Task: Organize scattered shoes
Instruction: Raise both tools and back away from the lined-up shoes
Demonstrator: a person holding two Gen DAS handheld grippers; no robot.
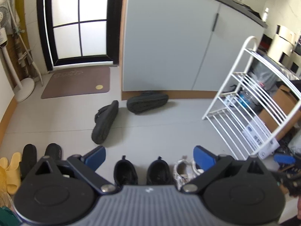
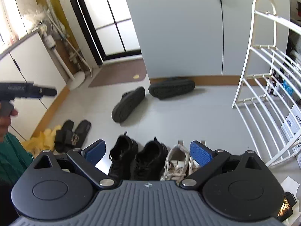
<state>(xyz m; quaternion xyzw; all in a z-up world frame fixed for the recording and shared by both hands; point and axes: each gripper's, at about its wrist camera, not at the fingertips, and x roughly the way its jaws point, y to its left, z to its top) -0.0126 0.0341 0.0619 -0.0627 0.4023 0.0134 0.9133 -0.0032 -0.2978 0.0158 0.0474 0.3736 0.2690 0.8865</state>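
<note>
My left gripper (image 1: 149, 157) and right gripper (image 2: 147, 150): fingers spread, holding nothing. Between the fingers below: two black sneakers (image 2: 139, 158), two white sneakers (image 2: 177, 162). Left: two black slides (image 2: 72, 134), yellow slippers (image 1: 12, 169). Farther out, two overturned black slippers (image 1: 131, 111) by the cabinet (image 1: 169, 43). Rack (image 2: 263, 86) shelves visible hold no shoes.

A brown door mat (image 1: 76, 82) lay in front of the dark-framed glass door (image 1: 79, 24). A white fan (image 1: 3, 18) stood left of it. A big grey cupboard (image 1: 169, 47) stood right of the door.
</note>
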